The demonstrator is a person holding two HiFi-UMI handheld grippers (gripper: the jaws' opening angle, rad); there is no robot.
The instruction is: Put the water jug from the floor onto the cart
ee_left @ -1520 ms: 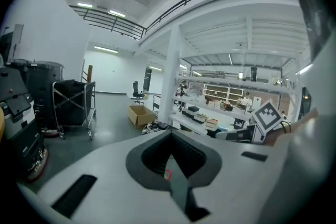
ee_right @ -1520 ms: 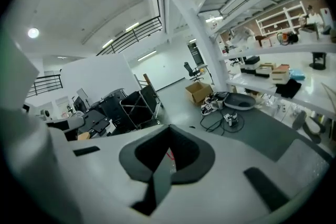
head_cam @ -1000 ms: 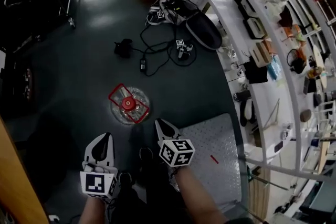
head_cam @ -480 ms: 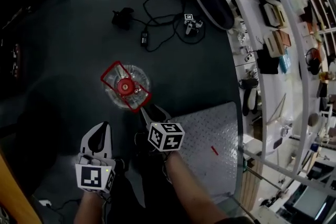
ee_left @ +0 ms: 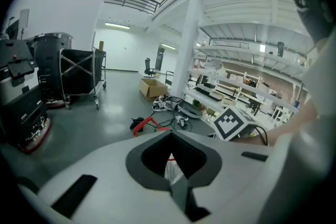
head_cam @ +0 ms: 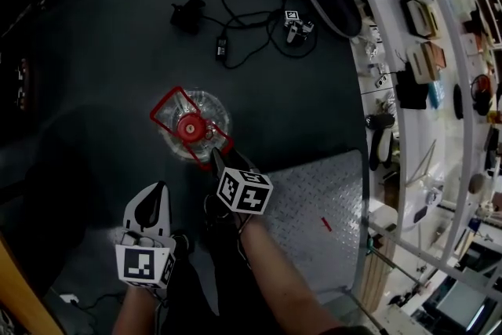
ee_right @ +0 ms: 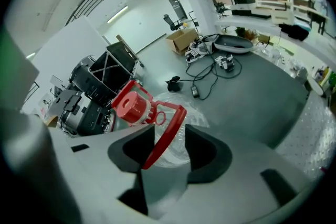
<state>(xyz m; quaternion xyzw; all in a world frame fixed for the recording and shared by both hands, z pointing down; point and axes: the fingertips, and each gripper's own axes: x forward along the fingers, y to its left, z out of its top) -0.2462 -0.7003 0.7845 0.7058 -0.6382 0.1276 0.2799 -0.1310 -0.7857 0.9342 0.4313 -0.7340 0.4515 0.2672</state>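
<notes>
The clear water jug point(head_cam: 192, 125) stands on the dark floor, with a red cap point(ee_right: 129, 106) and a red carry handle point(ee_right: 165, 136). My right gripper point(head_cam: 220, 161) is at the jug's near side. Its jaws have just been opening, and in the right gripper view point(ee_right: 168, 147) they stand open with the red handle between them, untouched by the pads. My left gripper point(head_cam: 161, 188) hangs lower left of the jug, apart from it, shut and empty. Its own view point(ee_left: 170, 136) shows a sliver of jug past the tips. The cart's metal deck point(head_cam: 314, 208) lies to the right.
Black cables and a power adapter point(head_cam: 223, 47) sprawl on the floor beyond the jug. White shelving full of items point(head_cam: 423, 51) runs along the right. A cardboard box point(ee_right: 181, 38) and a black wheeled rack point(ee_right: 105, 76) stand farther off. A wooden edge point(head_cam: 16, 286) is at lower left.
Both grippers have come down toward the floor. The right one reached the jug and its jaws went from shut to open around the red handle. The left stayed shut.
</notes>
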